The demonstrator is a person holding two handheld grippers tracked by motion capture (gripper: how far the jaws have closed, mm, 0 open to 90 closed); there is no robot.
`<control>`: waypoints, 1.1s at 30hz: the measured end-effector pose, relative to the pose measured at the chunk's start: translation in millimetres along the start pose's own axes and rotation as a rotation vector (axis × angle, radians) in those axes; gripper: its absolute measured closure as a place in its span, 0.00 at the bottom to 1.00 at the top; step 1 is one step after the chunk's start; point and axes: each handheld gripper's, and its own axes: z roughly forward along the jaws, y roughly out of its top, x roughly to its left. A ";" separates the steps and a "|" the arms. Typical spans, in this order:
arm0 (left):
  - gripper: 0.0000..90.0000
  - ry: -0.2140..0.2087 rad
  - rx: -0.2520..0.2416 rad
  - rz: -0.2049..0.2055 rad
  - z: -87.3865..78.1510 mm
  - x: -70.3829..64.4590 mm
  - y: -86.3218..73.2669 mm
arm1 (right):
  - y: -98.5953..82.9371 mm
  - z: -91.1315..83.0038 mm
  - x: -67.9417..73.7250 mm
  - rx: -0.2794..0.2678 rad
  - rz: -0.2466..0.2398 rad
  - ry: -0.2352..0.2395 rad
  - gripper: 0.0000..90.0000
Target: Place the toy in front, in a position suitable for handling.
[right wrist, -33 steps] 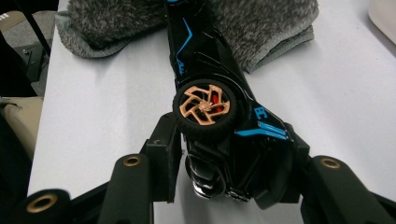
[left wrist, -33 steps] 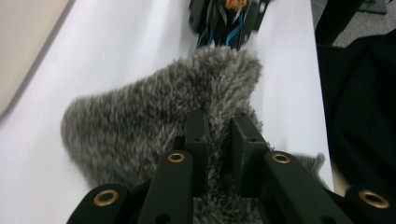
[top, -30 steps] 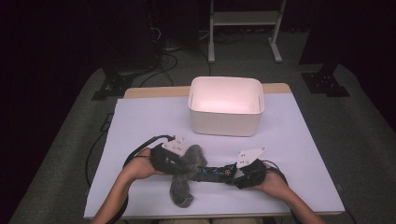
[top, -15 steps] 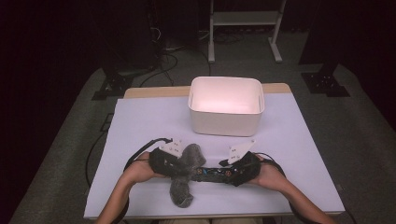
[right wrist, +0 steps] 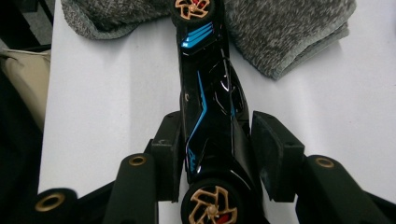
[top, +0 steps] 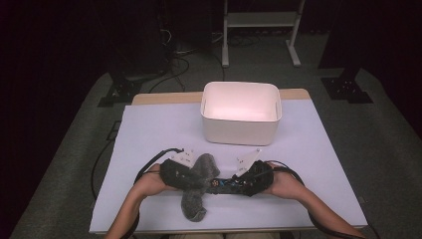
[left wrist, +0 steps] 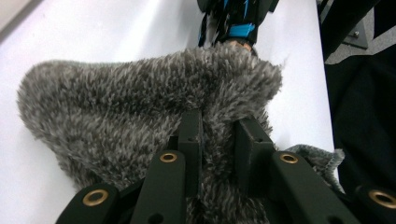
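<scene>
A grey fuzzy cloth lies crumpled near the table's front edge. My left gripper is shut on a raised fold of the cloth, with pile bunched between the jaws of the left gripper. A black toy car with blue stripes and gold wheels is held on its side. My right gripper is shut on the car around its middle. The car's far end touches the cloth, and the car appears beyond the fold. In the high view the right gripper points left.
A white open bin stands at the middle back of the pale table, well behind both hands. Cables trail from each gripper by the forearms. A dark floor with stands surrounds the table.
My right gripper has moved left with the car, bringing its end up against the cloth. The left gripper and cloth have stayed nearly in place.
</scene>
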 end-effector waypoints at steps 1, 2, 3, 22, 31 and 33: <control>0.83 -0.003 -0.005 -0.004 1.1 0.4 -1.3 | 1.5 0.4 -0.7 0.006 0.002 0.004 0.60; 0.83 -0.006 -0.009 -0.004 2.0 0.5 -2.0 | 3.4 1.1 -1.1 0.013 0.004 0.009 0.60; 0.84 -0.010 -0.012 -0.005 2.8 0.4 -2.2 | 5.8 2.3 -1.3 0.018 0.002 0.012 0.59; 0.88 -0.006 -0.018 -0.017 10.8 -3.3 -3.3 | 18.6 12.8 3.9 0.049 -0.039 -0.024 0.62; 0.90 0.057 -0.080 0.023 -39.0 -8.4 19.3 | 24.3 -0.2 -2.7 -0.155 0.029 -0.015 0.62; 0.90 0.081 -0.083 0.058 -56.1 -13.0 30.3 | 28.5 -1.5 -4.5 -0.225 0.053 -0.003 0.62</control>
